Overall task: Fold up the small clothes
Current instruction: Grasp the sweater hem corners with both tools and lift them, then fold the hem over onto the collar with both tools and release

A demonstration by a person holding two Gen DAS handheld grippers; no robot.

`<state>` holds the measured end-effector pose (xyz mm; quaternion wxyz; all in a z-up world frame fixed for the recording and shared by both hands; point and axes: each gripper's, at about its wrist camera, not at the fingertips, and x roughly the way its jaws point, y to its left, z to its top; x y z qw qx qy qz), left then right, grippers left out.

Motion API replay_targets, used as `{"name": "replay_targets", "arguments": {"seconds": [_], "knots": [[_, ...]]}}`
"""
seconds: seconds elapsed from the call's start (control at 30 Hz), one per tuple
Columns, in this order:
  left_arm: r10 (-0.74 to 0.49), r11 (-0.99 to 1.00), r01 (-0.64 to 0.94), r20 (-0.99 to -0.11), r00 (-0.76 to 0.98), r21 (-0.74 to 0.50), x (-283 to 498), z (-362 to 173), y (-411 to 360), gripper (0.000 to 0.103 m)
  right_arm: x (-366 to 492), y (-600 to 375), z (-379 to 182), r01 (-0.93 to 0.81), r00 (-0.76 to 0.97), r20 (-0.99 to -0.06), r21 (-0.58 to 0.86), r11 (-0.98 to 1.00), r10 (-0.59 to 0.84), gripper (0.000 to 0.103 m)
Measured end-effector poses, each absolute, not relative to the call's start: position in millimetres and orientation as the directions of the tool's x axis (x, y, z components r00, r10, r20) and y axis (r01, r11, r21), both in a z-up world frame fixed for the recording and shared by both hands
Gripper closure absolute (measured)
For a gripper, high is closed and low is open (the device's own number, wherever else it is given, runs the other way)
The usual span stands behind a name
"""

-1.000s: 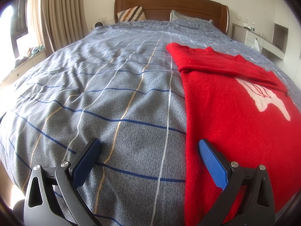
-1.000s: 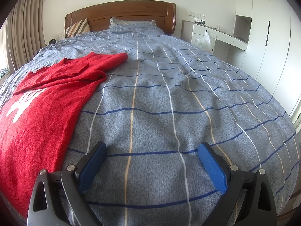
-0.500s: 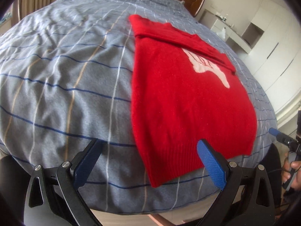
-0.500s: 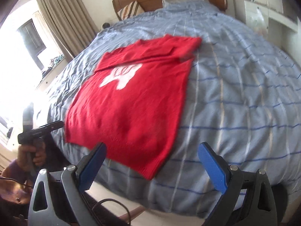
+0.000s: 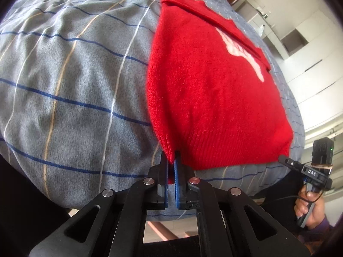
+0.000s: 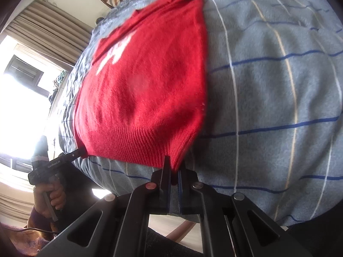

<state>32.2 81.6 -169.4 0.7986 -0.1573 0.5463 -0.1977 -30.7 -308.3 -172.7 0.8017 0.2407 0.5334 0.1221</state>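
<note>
Left gripper [image 5: 170, 167]: closed, pinching the jumper's [image 5: 205, 90] left hem corner.
Jumper: flat on the bed [image 5: 64, 75], sleeves already folded across the top.
Right gripper [image 6: 174, 172]: closed on the right hem corner.
Left to do: fold the hem upward.

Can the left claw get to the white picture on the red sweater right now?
Probably not right now. The left claw is shut on a bottom corner of the red sweater, and the white picture sits far up near the top. Nothing blocks the way; it would just have to let go first.
</note>
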Motion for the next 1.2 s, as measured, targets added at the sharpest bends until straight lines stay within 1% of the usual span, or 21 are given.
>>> {"name": "replay_targets", "arguments": {"seconds": [0.13,0.23,0.37,0.43,0.53,0.6,0.77,0.87,0.9,0.93,0.97,1.0,1.03,1.07,1.13,1.2], "knots": [[-0.571,0.816,0.175,-0.719,0.396,-0.552,28,-135,89,0.101,-38,-316,-132,0.019,0.499,-0.731,0.546,0.838,0.465,0.098],[-0.611,0.778,0.201,-0.641,0.465,-0.596,45,-102,95,0.101,-25,-319,-104,-0.021,0.575,-0.679,0.546,0.837,0.457,0.098],[-0.614,0.766,0.245,-0.565,0.551,-0.594,107,-63,90,0.101,29,-325,-71,-0.068,0.660,-0.622,0.508,0.858,0.421,0.098],[-0.602,0.777,0.266,-0.549,0.580,-0.571,149,-50,81,0.101,67,-334,-58,-0.081,0.695,-0.601,0.480,0.874,0.395,0.098],[-0.575,0.796,0.255,-0.553,0.603,-0.549,213,-45,65,0.101,132,-346,-51,-0.064,0.725,-0.589,0.457,0.887,0.356,0.098],[-0.556,0.808,0.230,-0.572,0.603,-0.543,254,-50,51,0.101,175,-356,-52,-0.033,0.734,-0.588,0.468,0.883,0.339,0.098],[-0.487,0.849,0.138,-0.654,0.579,-0.510,327,-82,31,0.101,264,-374,-77,0.050,0.701,-0.652,0.449,0.892,0.289,0.098],[-0.465,0.858,0.097,-0.682,0.565,-0.505,351,-96,27,0.100,294,-380,-98,0.083,0.672,-0.680,0.462,0.883,0.292,0.098],[-0.453,0.862,0.077,-0.695,0.558,-0.501,358,-101,26,0.097,302,-382,-104,0.091,0.670,-0.680,0.473,0.876,0.298,0.098],[-0.434,0.868,0.046,-0.710,0.555,-0.494,365,-106,26,0.091,308,-384,-110,0.099,0.664,-0.682,0.488,0.867,0.307,0.097],[-0.411,0.873,0.013,-0.722,0.557,-0.488,371,-109,28,0.083,315,-388,-117,0.109,0.656,-0.683,0.506,0.856,0.320,0.094],[-0.404,0.869,-0.013,-0.723,0.561,-0.495,376,-111,32,0.055,319,-391,-121,0.124,0.656,-0.683,0.518,0.847,0.322,0.090],[-0.399,0.863,-0.032,-0.718,0.570,-0.505,380,-112,36,0.033,321,-394,-125,0.137,0.661,-0.681,0.523,0.841,0.316,0.077],[-0.384,0.861,-0.050,-0.711,0.589,-0.507,380,-111,40,0.028,322,-398,-126,0.147,0.671,-0.675,0.528,0.836,0.308,0.067],[-0.368,0.857,-0.068,-0.700,0.612,-0.510,378,-109,47,0.023,319,-402,-125,0.162,0.687,-0.666,0.530,0.833,0.291,0.065],[-0.370,0.855,-0.070,-0.701,0.610,-0.513,373,-108,52,0.021,316,-405,-123,0.161,0.691,-0.663,0.528,0.834,0.287,0.065]]}}
